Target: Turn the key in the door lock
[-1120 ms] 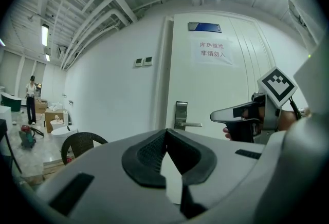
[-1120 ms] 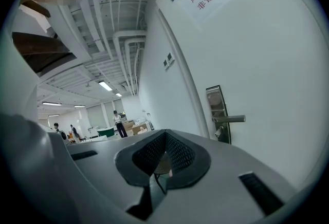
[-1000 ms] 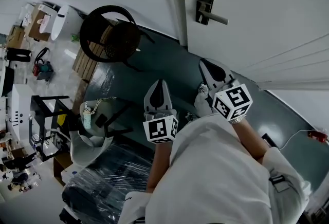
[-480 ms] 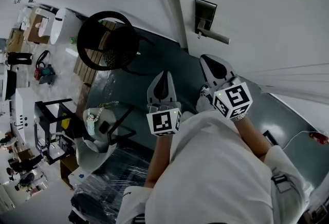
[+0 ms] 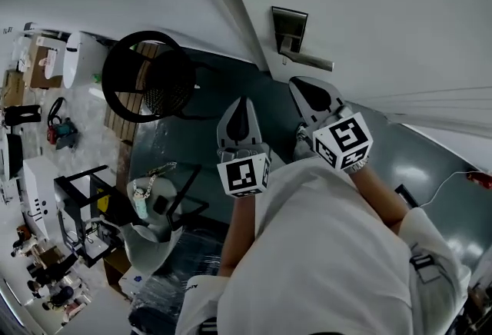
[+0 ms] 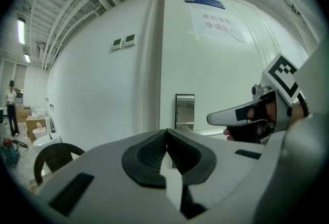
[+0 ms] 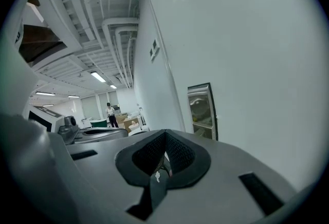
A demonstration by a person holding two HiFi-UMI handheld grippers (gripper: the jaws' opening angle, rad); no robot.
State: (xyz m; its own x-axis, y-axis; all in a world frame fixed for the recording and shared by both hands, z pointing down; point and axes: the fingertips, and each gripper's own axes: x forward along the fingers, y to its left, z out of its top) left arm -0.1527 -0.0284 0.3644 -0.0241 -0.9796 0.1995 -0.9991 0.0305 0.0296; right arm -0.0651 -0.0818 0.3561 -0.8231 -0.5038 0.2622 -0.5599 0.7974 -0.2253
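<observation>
As right tongs (image 5: 299,86) advanced, lock (image 5: 289,28) neared.

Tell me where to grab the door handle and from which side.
Take the handle on its straight bar, near the free end away from the lock plate. The bar runs sideways along the door, so come straight from the front, with jaws above and below it.

two grippers (left gripper (image 5: 244,101), right gripper (image 5: 300,86)), one door (image 5: 384,3), one lock plate (image 5: 289,24), one round chair (image 5: 165,84)

The paper notice (image 6: 216,21) on the door (image 6: 216,74) reads "非请勿入" (its upper line is too blurred to tell).
</observation>
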